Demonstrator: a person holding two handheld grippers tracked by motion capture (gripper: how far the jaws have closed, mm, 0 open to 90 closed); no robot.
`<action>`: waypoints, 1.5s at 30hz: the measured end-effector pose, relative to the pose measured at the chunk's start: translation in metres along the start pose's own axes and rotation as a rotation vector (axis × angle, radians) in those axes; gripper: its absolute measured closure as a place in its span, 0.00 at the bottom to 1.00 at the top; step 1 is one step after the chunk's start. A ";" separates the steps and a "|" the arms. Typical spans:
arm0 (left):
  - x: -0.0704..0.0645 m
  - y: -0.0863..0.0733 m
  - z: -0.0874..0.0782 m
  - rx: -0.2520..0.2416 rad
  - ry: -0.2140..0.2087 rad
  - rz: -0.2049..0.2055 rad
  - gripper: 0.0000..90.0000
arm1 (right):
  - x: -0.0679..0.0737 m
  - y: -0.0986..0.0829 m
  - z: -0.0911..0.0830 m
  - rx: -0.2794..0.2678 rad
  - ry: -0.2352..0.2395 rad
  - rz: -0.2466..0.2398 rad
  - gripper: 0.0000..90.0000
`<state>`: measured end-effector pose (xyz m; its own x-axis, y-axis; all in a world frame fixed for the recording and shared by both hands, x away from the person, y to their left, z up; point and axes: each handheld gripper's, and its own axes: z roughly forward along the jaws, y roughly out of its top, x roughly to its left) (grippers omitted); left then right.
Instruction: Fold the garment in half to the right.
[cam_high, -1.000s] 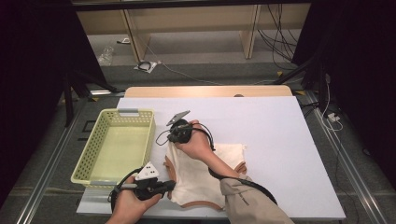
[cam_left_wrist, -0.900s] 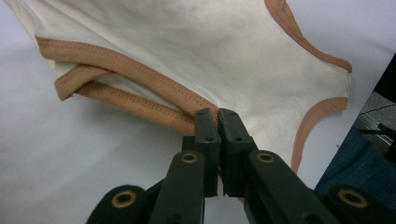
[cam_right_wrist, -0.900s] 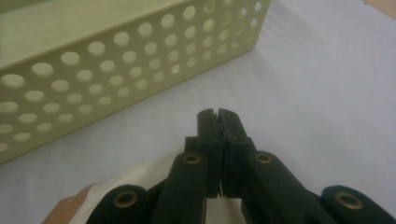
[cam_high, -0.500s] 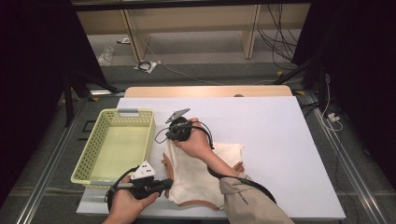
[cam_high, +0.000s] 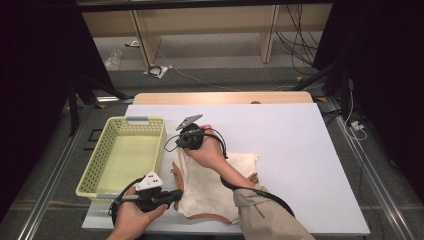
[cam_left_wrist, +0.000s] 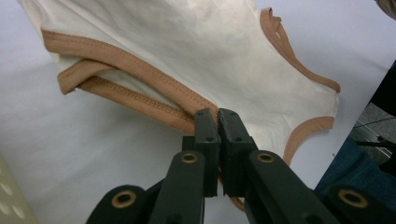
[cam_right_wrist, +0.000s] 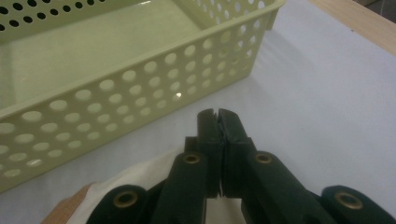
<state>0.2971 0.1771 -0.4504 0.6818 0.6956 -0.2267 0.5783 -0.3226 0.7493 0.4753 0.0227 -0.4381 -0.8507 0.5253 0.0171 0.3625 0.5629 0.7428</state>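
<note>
On the white desk (cam_high: 300, 150), the cream garment with tan trim (cam_high: 210, 190) has slid slightly toward the yellow perforated plastic basket (cam_high: 125, 155) over the last second. Both the left gripper (cam_left_wrist: 212, 114) and right gripper (cam_right_wrist: 217, 114) stay clamped on its edges, suggesting it is being dragged flat for folding.

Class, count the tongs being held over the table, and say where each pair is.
2. The left tongs sit at the cream garment's near-left edge; the right tongs sit at its far corner beside the basket.
</note>
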 end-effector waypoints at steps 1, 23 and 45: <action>0.000 0.000 0.000 0.000 -0.001 0.000 0.97 | 0.000 0.000 0.000 -0.003 0.002 -0.005 0.99; 0.003 0.002 -0.008 -0.016 0.000 -0.014 0.97 | 0.001 0.006 -0.001 -0.018 0.007 0.006 0.99; 0.008 0.003 -0.016 -0.036 0.005 -0.032 0.96 | 0.002 0.012 -0.002 -0.036 0.009 0.004 0.99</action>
<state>0.2970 0.1918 -0.4402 0.6607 0.7086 -0.2478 0.5832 -0.2766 0.7638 0.4775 0.0292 -0.4282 -0.8529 0.5215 0.0256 0.3516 0.5373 0.7666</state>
